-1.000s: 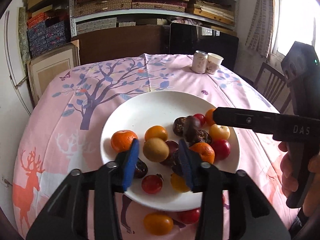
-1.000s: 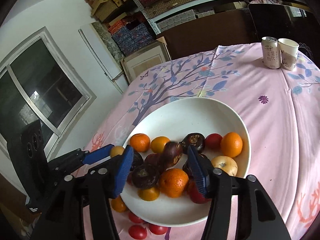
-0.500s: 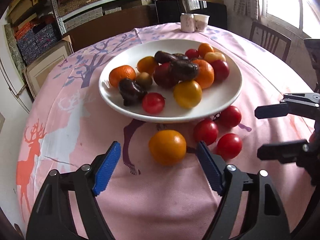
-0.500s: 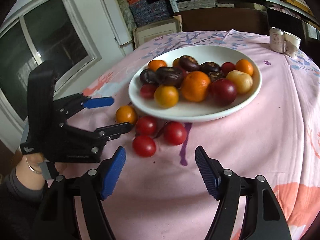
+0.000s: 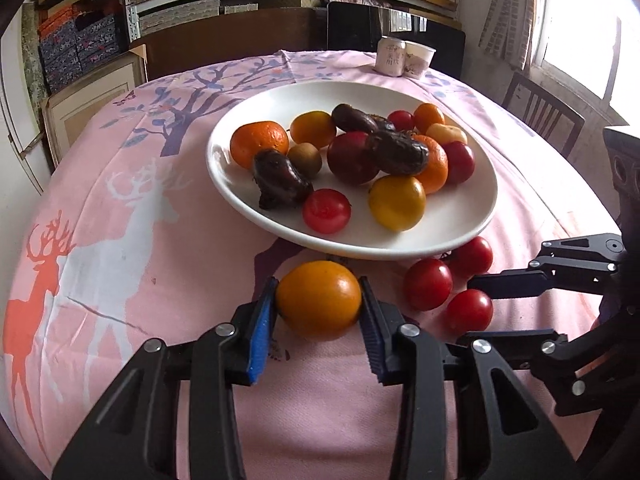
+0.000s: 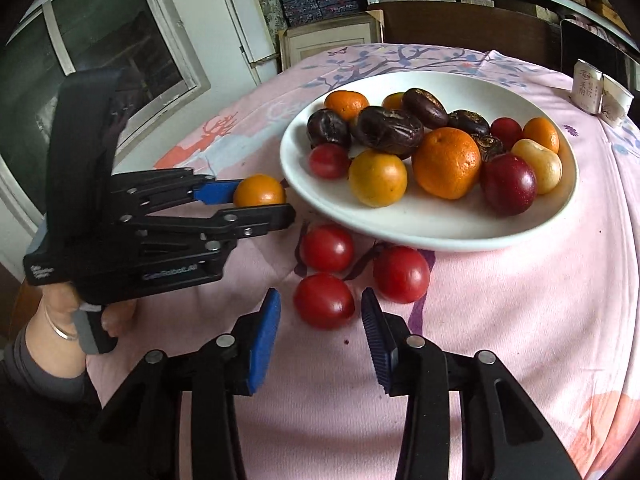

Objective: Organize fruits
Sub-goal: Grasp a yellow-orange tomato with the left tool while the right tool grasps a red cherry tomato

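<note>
A white plate [image 5: 400, 252] on the pink tablecloth holds several fruits: oranges, yellow and red plums, dark wrinkled fruits. In front of it lies an orange-yellow fruit [image 5: 318, 300], and my left gripper [image 5: 318, 292] is closing on it with both blue pads against its sides. The right wrist view shows that same grip, left gripper [image 6: 264, 202] on the fruit [image 6: 259, 190]. Three red tomatoes lie beside it. My right gripper [image 6: 320, 294] is closing around the nearest tomato [image 6: 324, 300], with small gaps still at both pads. The other two tomatoes [image 6: 326, 248] [image 6: 401, 274] sit by the plate rim [image 6: 440, 240].
A can [image 5: 390, 56] and a paper cup [image 5: 418, 60] stand at the table's far edge. A wooden chair [image 5: 540, 116] is at the right, shelves with boxes behind. A person's hand [image 6: 60, 320] holds the left gripper's handle.
Both grippers came down from over the plate to the cloth in front of it. The left jaws widened, then closed on the orange-yellow fruit. The right jaws narrowed around a red tomato.
</note>
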Demonstrator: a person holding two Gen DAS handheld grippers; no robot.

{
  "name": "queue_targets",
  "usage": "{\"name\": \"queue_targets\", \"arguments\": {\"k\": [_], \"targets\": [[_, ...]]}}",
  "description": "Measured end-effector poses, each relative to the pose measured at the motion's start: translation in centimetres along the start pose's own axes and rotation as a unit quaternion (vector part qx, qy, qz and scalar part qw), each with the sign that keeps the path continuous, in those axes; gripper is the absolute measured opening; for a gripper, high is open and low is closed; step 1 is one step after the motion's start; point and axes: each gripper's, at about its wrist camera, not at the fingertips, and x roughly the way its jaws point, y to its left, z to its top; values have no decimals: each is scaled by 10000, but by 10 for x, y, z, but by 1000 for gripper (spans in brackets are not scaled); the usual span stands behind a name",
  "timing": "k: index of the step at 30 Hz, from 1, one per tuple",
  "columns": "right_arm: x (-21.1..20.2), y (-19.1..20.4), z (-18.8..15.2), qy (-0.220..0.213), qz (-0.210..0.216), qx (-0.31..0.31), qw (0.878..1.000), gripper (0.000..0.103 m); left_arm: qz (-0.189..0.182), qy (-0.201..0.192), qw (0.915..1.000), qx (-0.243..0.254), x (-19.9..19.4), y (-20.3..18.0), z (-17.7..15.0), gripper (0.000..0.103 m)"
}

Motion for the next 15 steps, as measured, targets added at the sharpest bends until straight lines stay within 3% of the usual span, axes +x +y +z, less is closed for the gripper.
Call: {"name": "queue_targets", "arguments": {"k": [2, 3, 6, 11, 15], "targets": [[8, 1, 3, 111, -53, 27, 9999, 41, 29, -53, 10000, 26, -3, -1, 1, 38], [8, 2, 5, 96, -95, 28, 9999, 32, 39, -76, 10000, 29, -4, -2, 1, 38], [2, 1, 2, 31, -77, 73, 9999, 31, 27, -205, 9998, -63, -10, 1, 1, 38], [-38, -15, 4, -693, 86, 280, 9972, 31, -276, -715, 9969, -189, -35, 1, 5, 38], [-62, -40, 36, -1043, -216, 425, 9934, 31, -274, -813, 9961, -192, -35, -6, 39, 38]]}}
